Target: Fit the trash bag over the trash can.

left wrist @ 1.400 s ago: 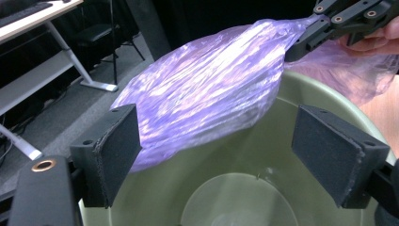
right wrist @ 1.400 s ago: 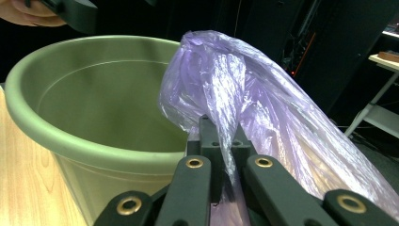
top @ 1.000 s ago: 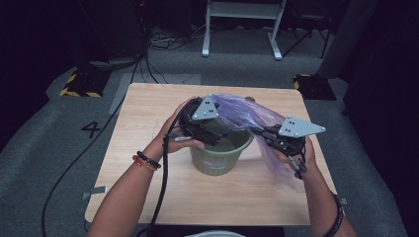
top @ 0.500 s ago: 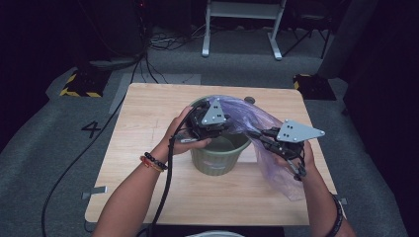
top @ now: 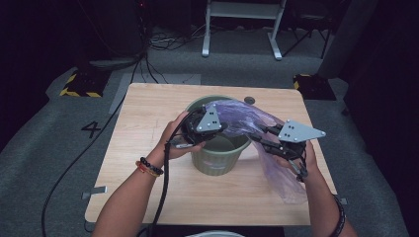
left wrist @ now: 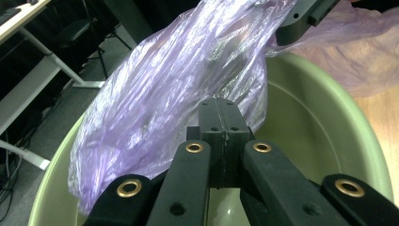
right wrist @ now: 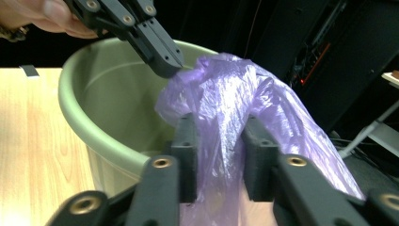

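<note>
Green bin (top: pixel 217 153) stands mid-table (top: pixel 148 187), centre of the high view, w/ a purple bag (top: pixel 242 118) draped from its rim out to the lower right, tail hanging over the table by the right hand.

Left gripper (top: pixel 217 129), just left of centre, is over the bin's near rim. In the left gripper view its jaws are pressed flat together, pads (left wrist: pixel 221 136) touching; the bag (left wrist: pixel 188 84) bunches right at the tips over the bin (left wrist: pixel 329 117). Whether film is pinched betw. them can't be told.

Right gripper (top: pixel 257 138), right of centre, points at the bin. In the right gripper view its jaws have just been opening: narrow gap, pads (right wrist: pixel 186 141) each side of a gathered fold of bag (right wrist: pixel 226 117), film betw. them and touching both. Left gripper's tip (right wrist: pixel 167 63) meets the bag at the upper middle, above the bin (right wrist: pixel 94 94).
</note>
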